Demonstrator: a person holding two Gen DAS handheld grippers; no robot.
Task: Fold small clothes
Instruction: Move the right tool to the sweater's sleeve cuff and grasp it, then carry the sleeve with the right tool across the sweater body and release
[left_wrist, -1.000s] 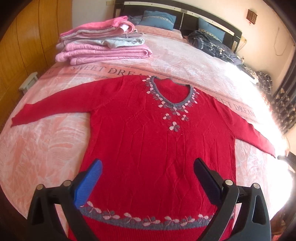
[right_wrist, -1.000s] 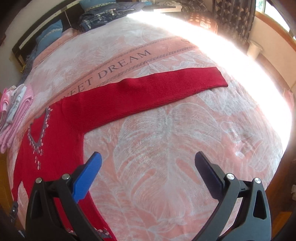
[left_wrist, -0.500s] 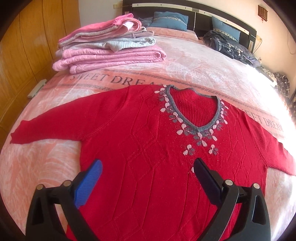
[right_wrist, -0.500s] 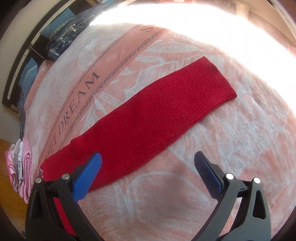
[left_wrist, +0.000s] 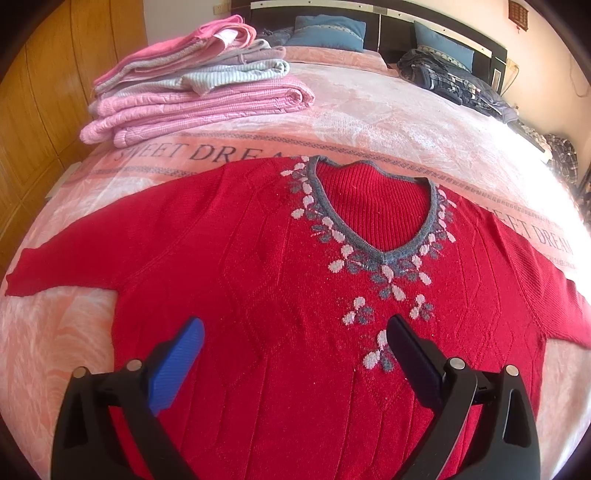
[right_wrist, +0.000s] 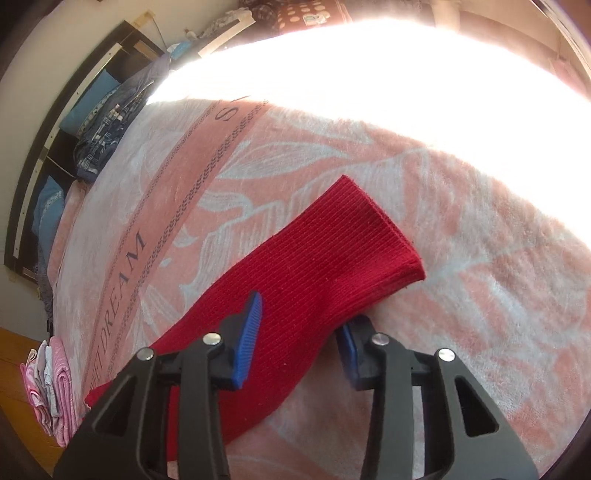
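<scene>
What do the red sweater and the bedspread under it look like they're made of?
Red sweater: knitted yarn, likely wool or acrylic; matte, with ribbed rows on the sleeve and raised diamond stitching on the body. Bedspread: soft plush, probably fleece; its short fuzzy pile shows in the pink-and-white leaf pattern.

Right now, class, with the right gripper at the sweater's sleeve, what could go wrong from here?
1. The right gripper straddles the sleeve well short of the cuff; the loose end may flop during the fold.
2. Its pads could pinch the blanket too.
3. The open left gripper holds nothing, so the red sweater body might shift.
</scene>
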